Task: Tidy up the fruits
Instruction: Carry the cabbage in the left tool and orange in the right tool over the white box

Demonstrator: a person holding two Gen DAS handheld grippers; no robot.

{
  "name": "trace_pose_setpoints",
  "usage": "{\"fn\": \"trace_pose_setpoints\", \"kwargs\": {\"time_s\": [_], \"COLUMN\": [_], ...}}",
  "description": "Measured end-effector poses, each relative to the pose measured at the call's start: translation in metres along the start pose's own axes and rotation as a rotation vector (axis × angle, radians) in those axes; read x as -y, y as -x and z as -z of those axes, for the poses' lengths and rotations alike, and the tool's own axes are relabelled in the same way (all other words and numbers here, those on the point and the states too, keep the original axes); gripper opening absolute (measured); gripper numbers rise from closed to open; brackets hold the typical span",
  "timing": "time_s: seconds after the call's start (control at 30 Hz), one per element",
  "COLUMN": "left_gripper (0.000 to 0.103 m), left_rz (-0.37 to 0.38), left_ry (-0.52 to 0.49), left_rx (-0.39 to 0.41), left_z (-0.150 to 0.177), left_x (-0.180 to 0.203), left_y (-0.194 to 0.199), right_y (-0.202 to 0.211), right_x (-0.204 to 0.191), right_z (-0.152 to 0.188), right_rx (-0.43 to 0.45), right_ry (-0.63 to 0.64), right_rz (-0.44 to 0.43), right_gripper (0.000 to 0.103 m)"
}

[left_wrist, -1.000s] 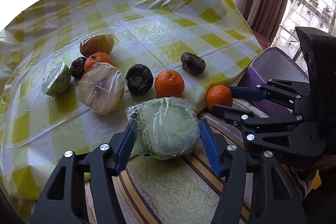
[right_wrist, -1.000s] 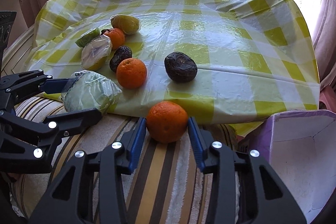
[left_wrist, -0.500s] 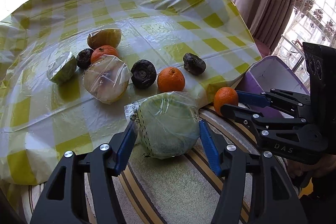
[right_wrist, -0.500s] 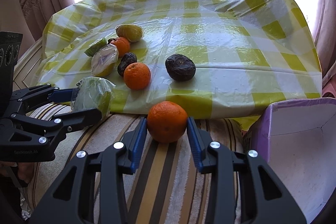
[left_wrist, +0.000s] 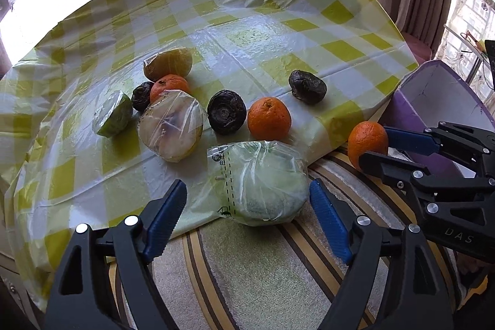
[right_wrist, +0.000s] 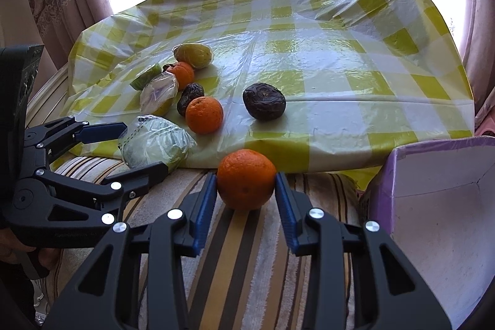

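My left gripper (left_wrist: 247, 200) is shut on a green fruit wrapped in plastic (left_wrist: 263, 181), held above the striped cushion at the table's near edge; it also shows in the right wrist view (right_wrist: 154, 146). My right gripper (right_wrist: 246, 190) is shut on an orange (right_wrist: 246, 178), also seen in the left wrist view (left_wrist: 367, 143). On the yellow checked tablecloth (left_wrist: 247, 30) lie another orange (left_wrist: 269, 121), two dark wrinkled fruits (left_wrist: 226, 112) (left_wrist: 307, 87), and a cluster with a wrapped pale fruit (left_wrist: 170, 129).
A purple box with a white inside (right_wrist: 439, 206) stands open at the right, beside my right gripper; it also shows in the left wrist view (left_wrist: 433, 101). A striped cushion (right_wrist: 247, 252) lies below both grippers. Curtains and bright windows stand behind the table.
Both grippers have drawn back and up from the table with their fruits held. The table looks farther off in both views.
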State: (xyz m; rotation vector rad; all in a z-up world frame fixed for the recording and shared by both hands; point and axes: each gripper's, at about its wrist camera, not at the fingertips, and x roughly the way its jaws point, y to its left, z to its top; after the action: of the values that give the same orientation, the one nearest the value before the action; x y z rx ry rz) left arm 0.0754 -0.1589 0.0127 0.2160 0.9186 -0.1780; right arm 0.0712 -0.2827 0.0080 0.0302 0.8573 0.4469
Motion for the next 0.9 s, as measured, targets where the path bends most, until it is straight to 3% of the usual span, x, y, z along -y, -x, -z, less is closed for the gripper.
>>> {"fn": "trace_pose_setpoints", "kwargs": {"time_s": [0.1, 0.13, 0.17, 0.33, 0.63, 0.9], "left_gripper": [0.077, 0.066, 0.060, 0.058, 0.058, 0.058], "left_rz": [-0.050, -0.053, -0.033, -0.028, 0.131, 0.320], "left_ry": [-0.048, -0.053, -0.047, -0.032, -0.028, -0.157], "left_rx": [-0.007, -0.017, -0.033, -0.029, 0.097, 0.142], "left_z": [-0.001, -0.001, -0.002, -0.007, -0.029, -0.062], "left_x": [0.009, 0.010, 0.010, 0.012, 0.042, 0.118], "left_y": [-0.002, -0.004, -0.006, 0.001, 0.031, 0.022], "right_y": [0.005, 0.006, 0.008, 0.021, 0.055, 0.071], "right_x": [0.005, 0.006, 0.008, 0.020, 0.068, 0.134], "right_z": [0.001, 0.001, 0.001, 0.003, 0.008, 0.011], "right_rx": [0.009, 0.011, 0.013, 0.031, 0.063, 0.040], "right_ry": [-0.014, -0.018, -0.022, -0.051, -0.127, -0.230], "right_rz": [-0.002, -0.001, -0.001, 0.005, 0.092, 0.248], "right_gripper": [0.039, 0.039, 0.039, 0.039, 0.039, 0.039]}}
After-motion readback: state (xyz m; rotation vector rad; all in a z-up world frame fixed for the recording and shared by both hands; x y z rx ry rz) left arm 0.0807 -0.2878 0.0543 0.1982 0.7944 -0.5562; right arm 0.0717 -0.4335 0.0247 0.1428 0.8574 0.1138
